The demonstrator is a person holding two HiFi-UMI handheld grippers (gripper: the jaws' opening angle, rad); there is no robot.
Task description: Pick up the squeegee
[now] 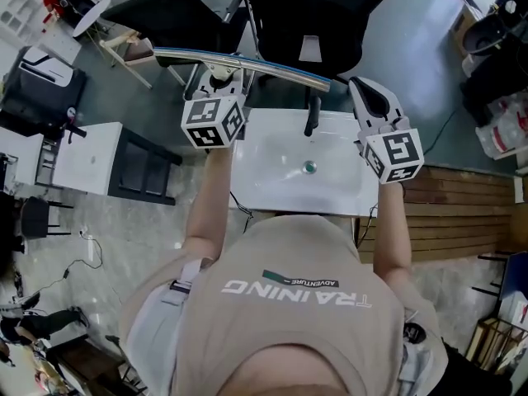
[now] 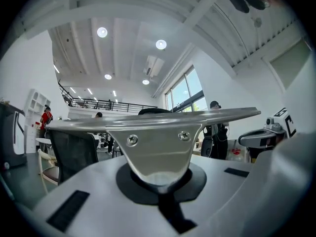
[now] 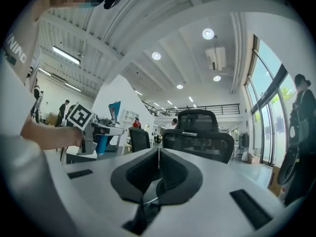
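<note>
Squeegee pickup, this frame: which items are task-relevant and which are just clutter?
Part of the job:
- long silver metal squeegee with a blue edge, clamped in the left gripper
- right gripper, jaws together, empty

Lying about:
- white rectangular sink basin
- black faucet
- black mesh office chair
- brown wooden slatted platform

Premises are assessed as a large open-plan office or test hall. A high ceiling with round recessed lights (image 2: 161, 44), a railed mezzanine (image 2: 98, 104) and tall windows (image 2: 186, 94) are recorded. Black mesh office chairs (image 3: 198, 132) and a white desk (image 1: 78, 159) are noted. A white washbasin (image 1: 280, 172) is mounted freestanding on the grey floor (image 1: 412, 48), and loose cables (image 1: 89, 250) are observed nearby.
</note>
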